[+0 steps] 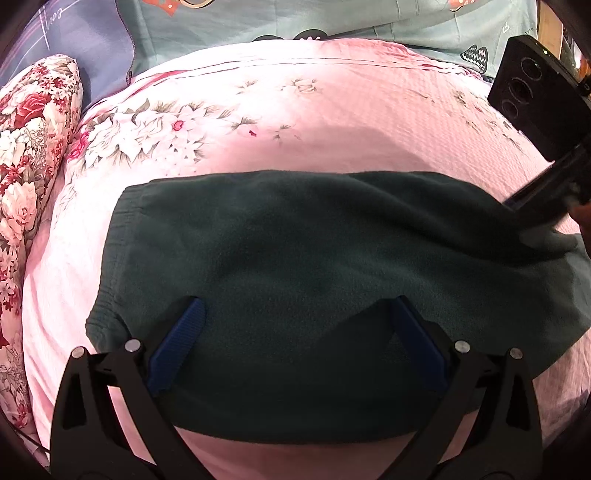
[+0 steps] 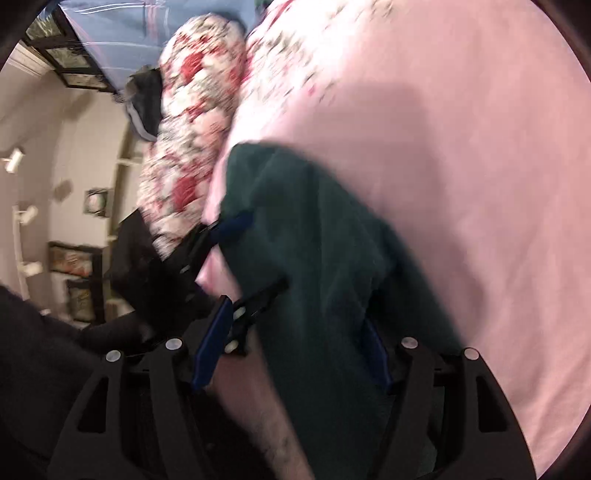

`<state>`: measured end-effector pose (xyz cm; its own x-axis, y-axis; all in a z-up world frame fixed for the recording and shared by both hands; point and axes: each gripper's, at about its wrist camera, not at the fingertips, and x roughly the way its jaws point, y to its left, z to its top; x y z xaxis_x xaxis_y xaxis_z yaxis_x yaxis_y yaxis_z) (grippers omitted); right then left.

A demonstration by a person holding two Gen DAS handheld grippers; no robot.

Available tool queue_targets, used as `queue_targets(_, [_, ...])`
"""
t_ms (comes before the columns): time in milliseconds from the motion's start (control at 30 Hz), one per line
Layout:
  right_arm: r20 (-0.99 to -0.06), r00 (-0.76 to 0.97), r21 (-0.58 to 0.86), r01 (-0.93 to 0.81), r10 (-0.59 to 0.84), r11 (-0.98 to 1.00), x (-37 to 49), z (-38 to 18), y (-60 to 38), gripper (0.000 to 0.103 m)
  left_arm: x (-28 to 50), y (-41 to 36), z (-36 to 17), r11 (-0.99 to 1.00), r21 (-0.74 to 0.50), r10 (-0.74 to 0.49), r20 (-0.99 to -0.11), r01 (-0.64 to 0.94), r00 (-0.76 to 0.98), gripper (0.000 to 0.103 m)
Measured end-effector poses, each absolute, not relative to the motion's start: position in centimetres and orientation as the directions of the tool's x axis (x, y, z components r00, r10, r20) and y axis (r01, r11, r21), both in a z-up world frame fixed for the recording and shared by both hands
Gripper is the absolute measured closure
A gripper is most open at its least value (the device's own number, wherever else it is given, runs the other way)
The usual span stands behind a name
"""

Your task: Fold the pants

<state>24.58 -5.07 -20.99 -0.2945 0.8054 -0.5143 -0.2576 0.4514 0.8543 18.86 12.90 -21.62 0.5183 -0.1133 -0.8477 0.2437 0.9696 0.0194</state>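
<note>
The dark green pants (image 1: 295,266) lie folded in a wide band on the pink bed sheet (image 1: 332,122), waistband at the left. My left gripper (image 1: 295,314) is open, its blue pads spread over the near part of the pants, holding nothing. My right gripper shows at the right edge of the left wrist view (image 1: 539,210), low on the pants' right end. In the blurred right wrist view the pants (image 2: 325,258) run between my right gripper's (image 2: 295,321) wide-spread blue fingers (image 2: 212,339). The left gripper (image 2: 221,229) shows at the pants' far end.
A red floral pillow (image 1: 33,155) lies along the left side of the bed, also in the right wrist view (image 2: 192,129). A teal patterned quilt (image 1: 295,18) lies at the far side. A forearm (image 2: 258,406) shows low in the right wrist view.
</note>
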Motion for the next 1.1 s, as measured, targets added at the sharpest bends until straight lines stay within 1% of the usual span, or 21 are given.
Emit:
queue_targets(133, [-0.501,-0.238,0.857,-0.272,0.832,0.439,25.9,-21.1,-3.8,0.036,18.9,12.9,-21.6,0.970,0.019,-0.113,-0.848,0.243,0.517,0.002])
queue_targets(167, [-0.514,-0.223,0.845,-0.297,0.828,0.445,26.1,-20.9,-3.4,0.036,18.9,12.9,-21.6,0.970,0.019,-0.114,-0.848,0.244,0.517,0.002])
queue_targets(200, [-0.551,-0.171,0.810,-0.342,0.817,0.476,26.3,-20.3,-3.3,0.036,18.9,12.9,-21.7,0.969,0.019,-0.114,-0.848,0.245,0.518,0.002])
queue_targets(233, [-0.570,-0.114,0.785,-0.367,0.814,0.499,26.4,-19.7,-3.6,0.036,18.9,12.9,-21.7,0.969,0.019,-0.114,-0.848,0.246,0.518,0.002])
queue_targets(267, [-0.572,-0.022,0.762,-0.383,0.820,0.522,26.8,-18.9,-4.8,0.036,18.9,12.9,-21.6,0.969,0.019,-0.115,-0.848,0.246,0.517,0.002])
queue_targets(333, [-0.556,0.015,0.772,-0.361,0.831,0.523,27.4,-19.1,-6.4,0.045,18.9,12.9,-21.6,0.969,0.020,-0.115,-0.847,0.247,0.519,0.002])
queue_targets(367, [-0.567,0.015,0.769,-0.347,0.824,0.536,27.5,-19.5,-6.9,0.049,18.9,12.9,-21.7,0.969,0.020,-0.115,-0.846,0.246,0.521,0.002])
queue_targets(400, [-0.586,0.025,0.761,-0.327,0.810,0.560,27.6,-20.1,-7.3,0.049,18.8,12.9,-21.7,0.969,0.020,-0.115,-0.845,0.245,0.523,0.002])
queue_targets(433, [-0.583,0.029,0.769,-0.300,0.812,0.564,27.8,-20.6,-8.0,0.050,18.8,12.9,-21.7,0.969,0.020,-0.115,-0.844,0.246,0.523,0.002])
queue_targets(467, [-0.574,0.027,0.779,-0.289,0.818,0.556,27.9,-20.9,-8.5,0.056,18.8,13.0,-21.7,0.969,0.020,-0.116,-0.844,0.247,0.523,0.002])
queue_targets(500, [-0.575,0.022,0.780,-0.285,0.818,0.557,28.0,-21.0,-8.8,0.058,18.8,13.0,-21.7,0.969,0.020,-0.116,-0.844,0.247,0.523,0.002])
queue_targets(600, [-0.627,0.055,0.736,-0.284,0.777,0.614,27.5,-19.9,-9.8,0.056,18.8,12.9,-21.7,0.968,0.020,-0.118,-0.843,0.249,0.525,0.002])
queue_targets(667, [-0.665,0.132,0.689,-0.270,0.735,0.672,27.0,-18.2,-10.9,0.056,18.7,12.9,-21.7,0.968,0.020,-0.120,-0.840,0.251,0.529,0.002])
queue_targets(700, [-0.668,0.163,0.681,-0.259,0.726,0.685,26.5,-17.3,-11.5,0.056,18.6,12.8,-21.7,0.968,0.020,-0.120,-0.839,0.251,0.531,0.002])
queue_targets(800, [-0.578,0.197,0.748,-0.261,0.792,0.611,24.0,-15.3,-11.6,0.055,18.5,12.8,-21.7,0.968,0.021,-0.120,-0.834,0.248,0.539,0.002])
queue_targets(833, [-0.568,0.179,0.760,-0.261,0.803,0.596,23.1,-15.2,-10.9,0.055,18.4,12.8,-21.7,0.969,0.020,-0.121,-0.833,0.248,0.540,0.002])
queue_targets(933, [-0.621,0.171,0.727,-0.241,0.765,0.643,19.7,-16.5,-9.9,0.056,18.3,12.8,-21.6,0.968,0.021,-0.124,-0.829,0.252,0.546,0.002])
queue_targets(1000, [-0.653,0.175,0.720,-0.159,0.737,0.675,17.5,-18.4,-11.2,0.055,18.2,12.8,-21.5,0.965,0.023,-0.129,-0.825,0.262,0.550,0.002])
queue_targets(1067, [-0.698,0.213,0.684,-0.085,0.683,0.725,15.5,-19.4,-13.8,0.055,18.3,12.9,-21.4,0.961,0.024,-0.137,-0.823,0.275,0.551,0.002])
queue_targets(1100, [-0.692,0.233,0.689,-0.068,0.683,0.722,14.7,-19.4,-14.9,0.056,18.2,12.9,-21.4,0.959,0.024,-0.140,-0.823,0.281,0.550,0.002])
